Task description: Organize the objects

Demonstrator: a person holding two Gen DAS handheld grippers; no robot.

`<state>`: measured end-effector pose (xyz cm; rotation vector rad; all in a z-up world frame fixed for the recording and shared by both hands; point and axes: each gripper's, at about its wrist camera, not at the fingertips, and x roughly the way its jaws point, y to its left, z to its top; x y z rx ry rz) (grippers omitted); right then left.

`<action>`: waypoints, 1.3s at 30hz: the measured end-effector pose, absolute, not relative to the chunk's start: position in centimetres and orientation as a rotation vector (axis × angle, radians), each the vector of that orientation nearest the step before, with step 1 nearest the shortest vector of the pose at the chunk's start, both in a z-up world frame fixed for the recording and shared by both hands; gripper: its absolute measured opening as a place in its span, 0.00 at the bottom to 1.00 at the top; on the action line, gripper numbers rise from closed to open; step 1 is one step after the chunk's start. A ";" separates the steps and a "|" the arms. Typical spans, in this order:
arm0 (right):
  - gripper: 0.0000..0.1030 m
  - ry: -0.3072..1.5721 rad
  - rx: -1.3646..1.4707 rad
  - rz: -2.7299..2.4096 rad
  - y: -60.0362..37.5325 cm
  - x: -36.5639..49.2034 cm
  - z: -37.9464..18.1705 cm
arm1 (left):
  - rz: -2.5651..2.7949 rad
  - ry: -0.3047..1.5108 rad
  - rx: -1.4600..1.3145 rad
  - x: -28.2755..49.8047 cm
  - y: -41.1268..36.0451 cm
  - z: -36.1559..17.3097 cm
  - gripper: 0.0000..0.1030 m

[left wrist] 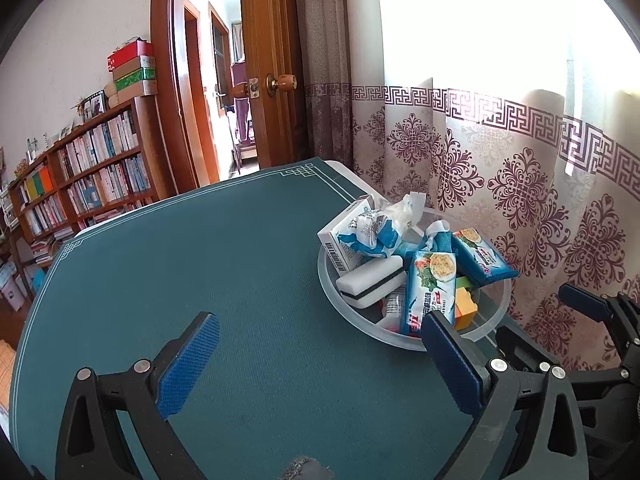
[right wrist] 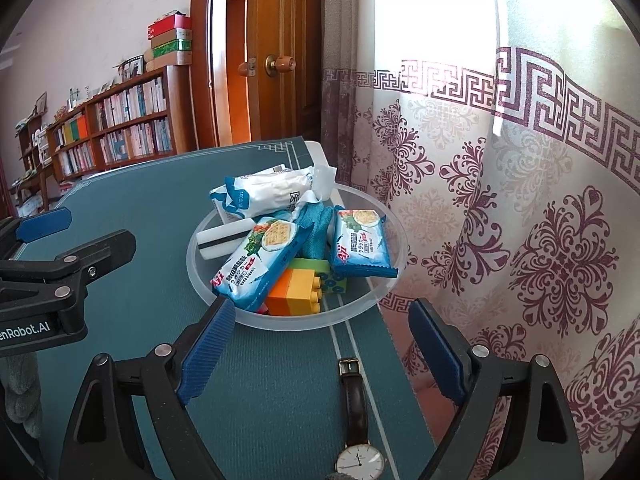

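While both grippers hang over the green mat (left wrist: 240, 248), nothing is held in either one. Nearest in the right view lies a watch (right wrist: 359, 432) with a brown strap, flat on the mat between the wide-apart fingers of the right gripper (right wrist: 324, 344). The left gripper (left wrist: 320, 360) also has its fingers spread wide, with only mat between them.

A bit farther stands a clear bowl (right wrist: 372, 300), near the right edge of the table, just beside the curtain (right wrist: 520, 200). It is full. Two blue snack packs (right wrist: 256, 264) lie on top. A block (right wrist: 296, 292) of orange, yellow and green sits at the near side. A white sponge (right wrist: 224, 238) with a black stripe is on the left. A blue cloth (right wrist: 316, 224) is in the middle. A white and blue bag (right wrist: 264, 192) rests at the far side, with a small box (left wrist: 340, 244) beside it.

Far off on the left is a bookshelf (left wrist: 80, 176), and a brown door (left wrist: 272, 80) stands open.
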<state>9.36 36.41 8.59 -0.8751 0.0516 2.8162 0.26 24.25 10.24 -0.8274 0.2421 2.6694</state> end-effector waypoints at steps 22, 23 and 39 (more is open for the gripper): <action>0.87 0.040 -0.892 2.823 36.0 8.7 7.8 | 2.648 0.257 -0.837 0.5 24.3 10.1 1.00; 0.87 0.040 -0.893 2.824 36.0 8.6 7.8 | 2.647 0.257 -0.837 0.5 24.4 10.0 1.00; 0.87 0.025 -0.897 2.809 36.1 7.5 7.0 | 2.622 0.246 -0.871 0.4 24.5 9.7 1.00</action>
